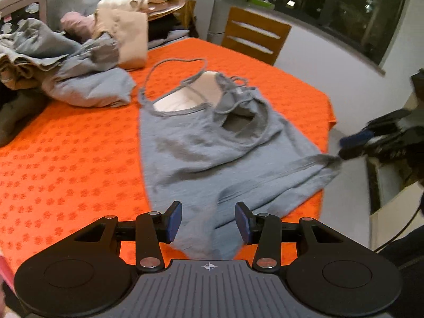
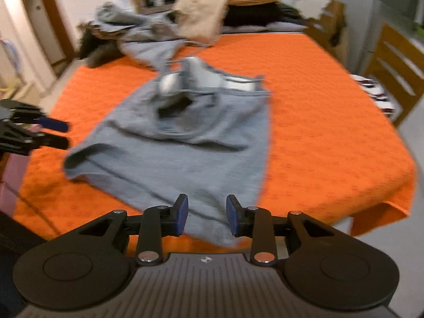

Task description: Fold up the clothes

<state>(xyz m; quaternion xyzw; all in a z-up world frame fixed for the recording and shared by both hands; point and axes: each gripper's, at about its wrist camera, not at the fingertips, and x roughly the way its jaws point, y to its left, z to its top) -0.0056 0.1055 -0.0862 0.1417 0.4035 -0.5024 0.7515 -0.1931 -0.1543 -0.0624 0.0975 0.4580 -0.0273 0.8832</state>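
A grey strappy top lies spread on the orange tablecloth, straps toward the far side, hem toward me. My left gripper hovers open over the near hem corner; the cloth shows in the gap but the pads do not press it. In the right wrist view the same top lies ahead, and my right gripper stands open above its near hem edge. Each gripper also appears in the other's view: the right gripper by the top's right corner, the left gripper at the left, both with jaws apart.
A heap of unfolded grey and beige clothes fills the far left of the table, with folded cream items behind. A wooden chair stands at the far edge under a dark window. The table's right edge drops off close to the top.
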